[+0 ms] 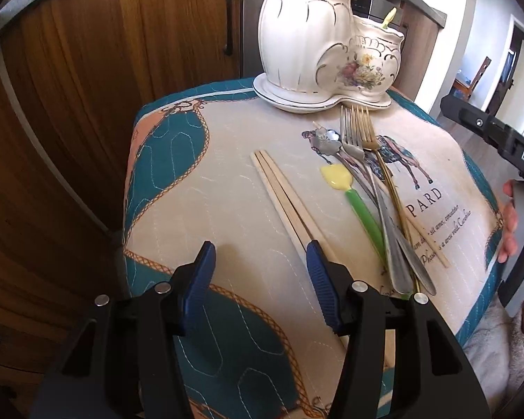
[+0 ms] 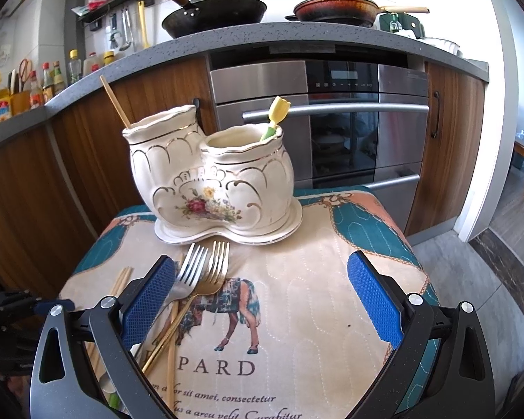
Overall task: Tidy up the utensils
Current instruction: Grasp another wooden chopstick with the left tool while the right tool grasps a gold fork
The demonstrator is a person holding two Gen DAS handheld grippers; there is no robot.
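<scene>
We are holding the left gripper [image 1: 260, 262] half open over the cloth [image 1: 227, 188], nothing between its pads, chopsticks [image 1: 283, 195] lying just beside its right finger. Our right gripper [image 2: 262, 300] is gaping empty near the forks [image 2: 199, 272], before the holder [image 2: 206, 178].

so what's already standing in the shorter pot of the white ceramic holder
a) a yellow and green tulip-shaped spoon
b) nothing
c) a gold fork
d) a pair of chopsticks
a: in the right wrist view a yellow and green tulip-shaped spoon leans out of the shorter pot of the holder, while the gold fork lies on the cloth in front of it.
</scene>
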